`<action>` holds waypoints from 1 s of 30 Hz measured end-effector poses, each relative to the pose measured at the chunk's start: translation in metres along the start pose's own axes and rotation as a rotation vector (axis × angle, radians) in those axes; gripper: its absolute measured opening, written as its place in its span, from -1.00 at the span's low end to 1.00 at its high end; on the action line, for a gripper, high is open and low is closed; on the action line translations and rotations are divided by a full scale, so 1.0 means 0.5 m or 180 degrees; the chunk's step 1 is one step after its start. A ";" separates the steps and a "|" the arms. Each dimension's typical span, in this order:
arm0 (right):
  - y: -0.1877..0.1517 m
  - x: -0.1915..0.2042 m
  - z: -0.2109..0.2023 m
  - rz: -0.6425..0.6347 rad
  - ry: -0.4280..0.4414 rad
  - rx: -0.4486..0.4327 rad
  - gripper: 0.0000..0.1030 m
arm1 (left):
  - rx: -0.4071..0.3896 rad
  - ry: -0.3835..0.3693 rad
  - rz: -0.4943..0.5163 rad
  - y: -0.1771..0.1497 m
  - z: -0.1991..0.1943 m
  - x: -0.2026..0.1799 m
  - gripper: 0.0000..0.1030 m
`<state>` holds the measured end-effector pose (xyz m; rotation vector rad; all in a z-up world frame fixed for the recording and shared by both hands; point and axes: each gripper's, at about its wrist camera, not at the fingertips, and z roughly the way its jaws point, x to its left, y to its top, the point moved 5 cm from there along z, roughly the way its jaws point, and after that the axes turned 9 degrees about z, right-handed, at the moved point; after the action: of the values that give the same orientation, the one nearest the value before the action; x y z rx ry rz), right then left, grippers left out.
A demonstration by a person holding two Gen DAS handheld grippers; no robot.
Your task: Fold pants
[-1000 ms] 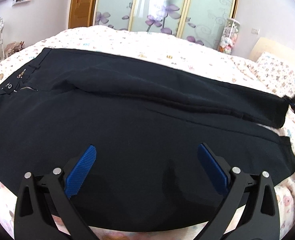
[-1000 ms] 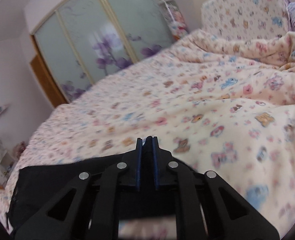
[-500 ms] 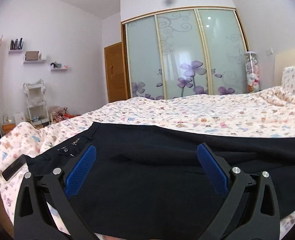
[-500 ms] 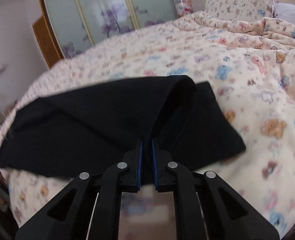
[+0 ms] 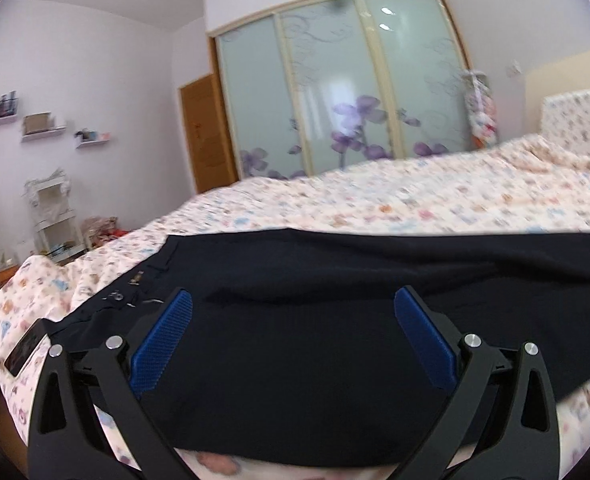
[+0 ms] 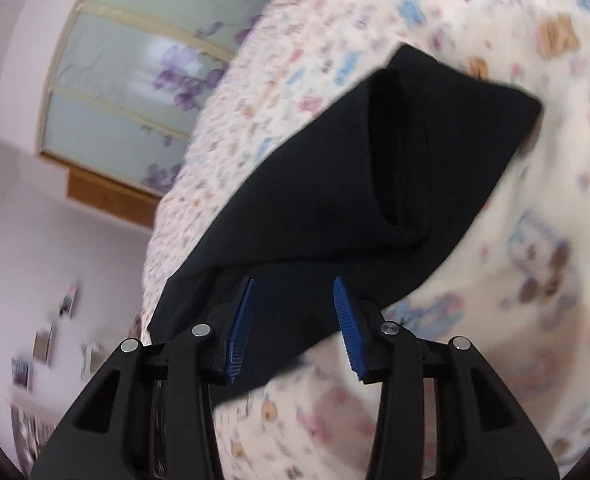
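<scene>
Black pants [image 5: 315, 320] lie lengthwise across the patterned bed, waistband with button and zipper [image 5: 135, 288] at the left. My left gripper [image 5: 293, 312] is open and empty, its blue pads just above the pants' near edge. In the right wrist view the leg ends [image 6: 395, 160] lie on the bed, the hem opening showing. My right gripper [image 6: 293, 292] is open, jaws apart over the near edge of the leg fabric, holding nothing.
The bed [image 5: 415, 200] has a cream cartoon-print cover. A dark flat object [image 5: 25, 346] lies at its left corner. Sliding wardrobe doors [image 5: 335, 92], a wooden door [image 5: 207, 132] and wall shelves [image 5: 43, 124] stand behind. A pillow [image 5: 575, 120] is at the right.
My right gripper has opened and let go of the pants leg, which now lies on the bed. My left gripper has stayed open, its view shifting slightly.
</scene>
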<state>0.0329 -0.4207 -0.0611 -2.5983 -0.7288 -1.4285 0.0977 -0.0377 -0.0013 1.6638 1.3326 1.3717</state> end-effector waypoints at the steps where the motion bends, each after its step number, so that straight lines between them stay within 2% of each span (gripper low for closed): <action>1: 0.003 -0.004 0.009 0.0074 -0.0034 -0.0025 -0.16 | 0.0050 -0.0016 0.0040 -0.001 0.003 -0.007 0.97; 4: 0.015 -0.023 0.042 0.0373 -0.0178 -0.0117 -0.16 | 0.0197 -0.0060 0.0104 -0.010 0.013 -0.016 0.97; 6: 0.022 -0.040 0.055 0.0647 -0.0168 -0.0188 -0.17 | 0.0257 -0.0113 0.0089 -0.014 0.019 -0.017 0.97; 9: 0.029 -0.048 0.057 0.0814 -0.0169 -0.0392 -0.20 | 0.0364 -0.0179 0.0083 -0.022 0.029 -0.021 0.97; 10: 0.036 -0.050 0.057 0.0840 -0.0168 -0.0472 -0.38 | 0.0418 -0.0252 0.0067 -0.026 0.035 -0.024 0.97; 11: 0.044 -0.049 0.057 0.0812 -0.0191 -0.0542 -0.63 | 0.0448 -0.0304 0.0047 -0.030 0.037 -0.024 0.97; 13: 0.064 -0.034 0.050 0.0669 -0.0124 -0.0686 -0.75 | 0.0535 -0.0435 -0.0012 -0.034 0.044 -0.026 0.97; 16: 0.079 0.012 0.001 0.0286 0.0077 -0.0991 -0.77 | 0.0632 -0.0548 -0.0171 -0.039 0.053 -0.017 0.97; 18: 0.080 0.022 -0.027 0.0110 0.0064 -0.1161 -0.78 | 0.0641 -0.0580 -0.0316 -0.040 0.054 -0.007 0.97; 20: 0.070 0.000 -0.048 0.0113 -0.0041 -0.1271 -0.79 | 0.0617 -0.0660 -0.0418 -0.038 0.050 -0.002 0.97; 24: 0.035 -0.102 -0.014 0.0480 -0.0347 -0.1099 -0.81 | 0.0401 -0.0669 -0.0597 -0.022 0.031 0.017 0.97; 27: 0.025 -0.072 -0.004 0.0117 -0.0542 -0.1130 -0.79 | 0.0295 -0.0687 -0.0763 -0.015 0.023 0.038 0.97; 30: 0.025 -0.066 -0.022 0.0173 -0.0537 -0.0985 -0.50 | 0.0325 -0.0692 -0.0917 -0.016 0.029 0.053 0.97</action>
<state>0.0155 -0.4471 -0.0800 -2.9753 -0.4799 -1.4195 0.1081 -0.0084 -0.0037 1.5622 1.4655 0.9440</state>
